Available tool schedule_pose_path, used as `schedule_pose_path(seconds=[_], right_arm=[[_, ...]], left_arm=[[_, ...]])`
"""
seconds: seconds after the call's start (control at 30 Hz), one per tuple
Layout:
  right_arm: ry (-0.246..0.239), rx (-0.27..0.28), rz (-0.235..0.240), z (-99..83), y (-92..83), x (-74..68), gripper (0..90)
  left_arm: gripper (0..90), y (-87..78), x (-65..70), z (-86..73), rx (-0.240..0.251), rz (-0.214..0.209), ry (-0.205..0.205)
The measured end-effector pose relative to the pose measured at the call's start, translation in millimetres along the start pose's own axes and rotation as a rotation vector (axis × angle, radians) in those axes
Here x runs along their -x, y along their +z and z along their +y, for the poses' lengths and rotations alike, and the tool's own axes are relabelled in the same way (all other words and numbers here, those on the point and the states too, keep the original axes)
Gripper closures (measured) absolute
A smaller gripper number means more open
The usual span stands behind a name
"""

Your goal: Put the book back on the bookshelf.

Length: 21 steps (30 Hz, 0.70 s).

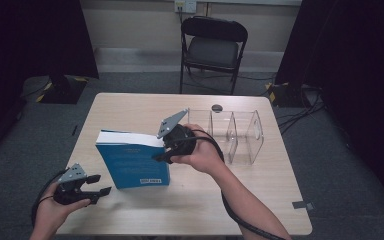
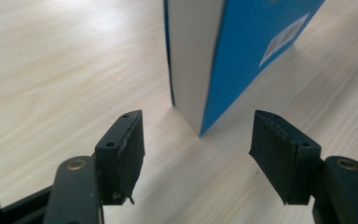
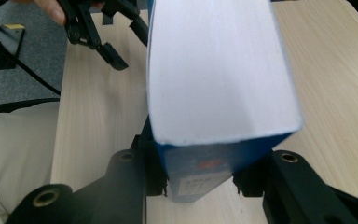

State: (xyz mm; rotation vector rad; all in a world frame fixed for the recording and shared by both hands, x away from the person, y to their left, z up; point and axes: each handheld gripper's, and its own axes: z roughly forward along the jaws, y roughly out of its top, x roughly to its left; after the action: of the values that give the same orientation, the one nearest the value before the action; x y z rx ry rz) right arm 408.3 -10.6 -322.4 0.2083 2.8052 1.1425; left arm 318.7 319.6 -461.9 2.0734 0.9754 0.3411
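Right gripper [image 1: 166, 151], at the centre of the high view, is clamped on the spine end of a thick blue book [image 1: 132, 160], holding it upright on its edge on the wooden table [image 1: 260, 200]. In the right gripper view its jaws press both covers near the bottom of the frame. Left gripper [image 1: 96, 189] sits at the lower left, jaws apart with nothing between them, and in its own view the book's lower corner [image 2: 200, 74] stands just ahead of the gap. My worry is the single grip at one end: the heavy book could pivot or topple flat. If the left gripper nudges that corner instead of straddling it, the book may slide toward the clear acrylic organizer [image 1: 235, 135] at centre right.
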Motion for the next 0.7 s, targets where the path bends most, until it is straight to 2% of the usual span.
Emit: schedule_pose_path(seconds=[0.17, 0.33, 0.4, 0.5, 0.6, 0.67, 0.7], right_arm=[[0.018, 0.010, -0.022, -2.4, -2.0, -1.2, 62.1], [0.053, 0.006, -0.024, -3.7, -4.2, -1.3, 62.1], [0.078, 0.003, -0.035, -6.9, -8.0, -0.1, 62.1], [0.102, -0.001, -0.049, -12.3, -13.7, -1.6, 62.1], [0.108, -0.001, -0.055, -16.4, -17.0, -4.6, 62.0], [0.104, -0.001, -0.055, -17.1, -17.9, -7.5, 62.0], [0.110, -0.001, -0.054, -17.1, -18.1, -8.4, 61.9]], left_arm=[[39.7, 14.5, 3.9, -2.9, -0.011, 0.013, -0.022], [41.7, 23.5, 6.3, -3.7, -0.035, 0.008, -0.018], [41.6, 27.1, 8.3, -4.4, -0.056, 0.018, 0.002], [41.5, 34.3, 11.4, -6.1, -0.070, 0.016, 0.008], [47.4, 41.5, 15.0, -5.2, -0.074, 0.016, -0.025], [50.3, 43.6, 16.3, -1.8, -0.085, 0.038, -0.032], [51.3, 47.0, 19.1, 0.4, -0.076, 0.042, -0.057]])
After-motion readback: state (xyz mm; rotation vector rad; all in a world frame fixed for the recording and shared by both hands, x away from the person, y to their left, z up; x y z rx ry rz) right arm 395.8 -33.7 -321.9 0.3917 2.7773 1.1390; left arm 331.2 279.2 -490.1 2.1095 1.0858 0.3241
